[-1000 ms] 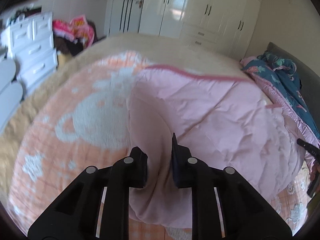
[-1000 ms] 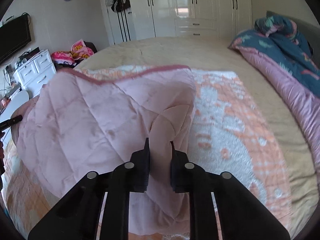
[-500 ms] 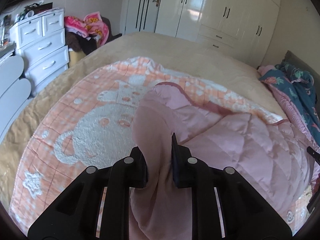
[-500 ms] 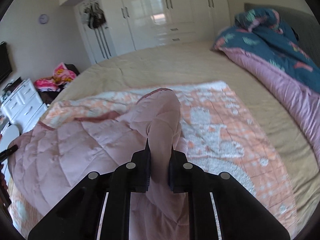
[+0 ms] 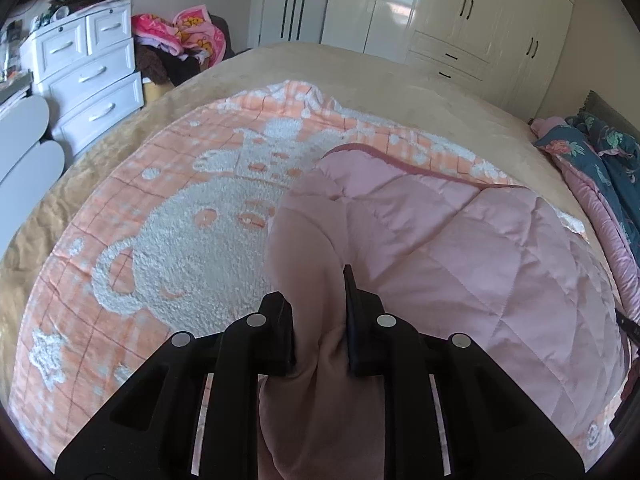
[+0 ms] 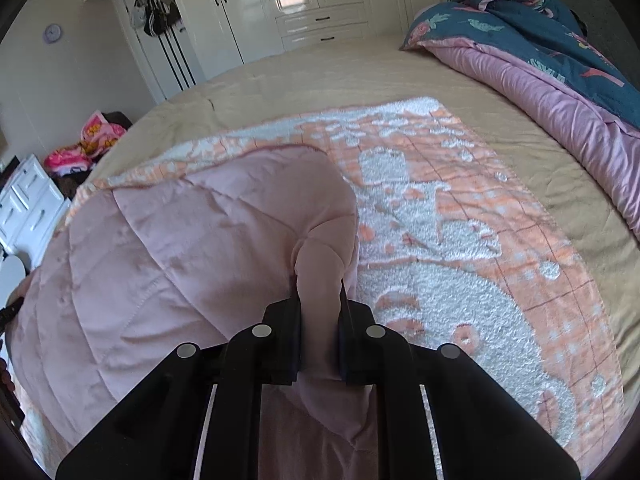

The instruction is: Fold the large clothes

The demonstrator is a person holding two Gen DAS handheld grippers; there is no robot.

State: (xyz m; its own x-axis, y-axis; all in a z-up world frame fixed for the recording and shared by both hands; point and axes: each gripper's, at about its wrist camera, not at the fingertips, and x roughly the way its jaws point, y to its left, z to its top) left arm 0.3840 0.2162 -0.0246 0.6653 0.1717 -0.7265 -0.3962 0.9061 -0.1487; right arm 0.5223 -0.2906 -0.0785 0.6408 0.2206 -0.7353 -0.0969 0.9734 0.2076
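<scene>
A large blanket lies on the bed, orange and white patterned on top [image 5: 168,248] [image 6: 460,240], plain pink quilted on its underside [image 5: 472,264] [image 6: 172,248]. The pink side is folded over the patterned side. My left gripper [image 5: 318,300] is shut on a bunched pink corner at the fold's left end. My right gripper [image 6: 318,296] is shut on a pink corner at the fold's right end. Both corners are held just above the patterned face.
The beige bed sheet [image 6: 360,76] surrounds the blanket. A teal and pink duvet [image 6: 560,60] [image 5: 600,168] is heaped along the headboard side. White drawers [image 5: 88,68] and a pile of pink clothes [image 5: 180,36] stand beside the bed. White wardrobes [image 5: 460,20] fill the far wall.
Both grippers carried the pink corners forward and lower over the patterned face. The fold's far edge has come down onto the blanket, and more of the pattern shows beyond it.
</scene>
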